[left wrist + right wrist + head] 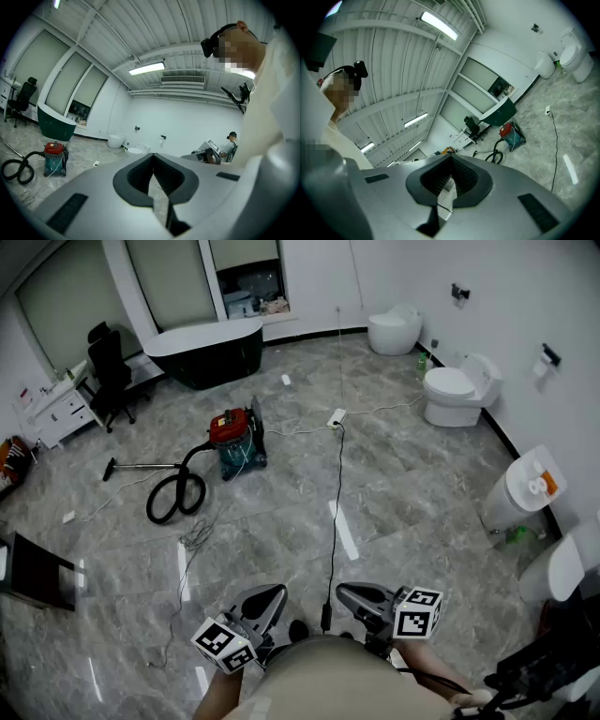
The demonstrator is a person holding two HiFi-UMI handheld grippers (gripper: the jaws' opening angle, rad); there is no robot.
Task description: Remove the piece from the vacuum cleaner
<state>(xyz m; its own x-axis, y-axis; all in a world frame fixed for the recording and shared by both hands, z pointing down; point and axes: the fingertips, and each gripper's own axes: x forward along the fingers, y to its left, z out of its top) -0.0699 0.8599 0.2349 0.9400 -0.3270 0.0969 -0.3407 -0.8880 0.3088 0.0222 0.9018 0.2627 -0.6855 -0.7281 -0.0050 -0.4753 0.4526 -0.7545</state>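
The left tool (271,595) has its jaws pressed together, tip to tip, with nothing between them. In the left gripper view only a sliver of floor shows below the touching tips. The right tool (350,594) is likewise closed and empty. Both sit at the bottom centre of the head view, side by side and level. Each carries a cube of black-and-white square markers. The hands behind them are mostly hidden by the person's pale shirt (323,681), which is cut off at the lower edge.

The vacuum cleaner (235,441) stands well apart from both tools, at the upper left of centre in the head view. It has a red lid on a blue-green drum. Its black hose (175,496) lies coiled on the floor just beside it. A thin wand (142,465) runs off to the left. Which piece comes off is too small to make out, and no brand can be read on it.

A black cable (336,512) runs from between the tools up to a white power strip (337,416). Between the tools and the vacuum cleaner lies open grey tile floor (281,521), crossed only by a thin loose wire (195,536).

Round the edges stand a dark bathtub (206,349), an office chair (109,367) and toilets (457,390) along the right wall. An orange label (547,484) at the right edge is unreadable.
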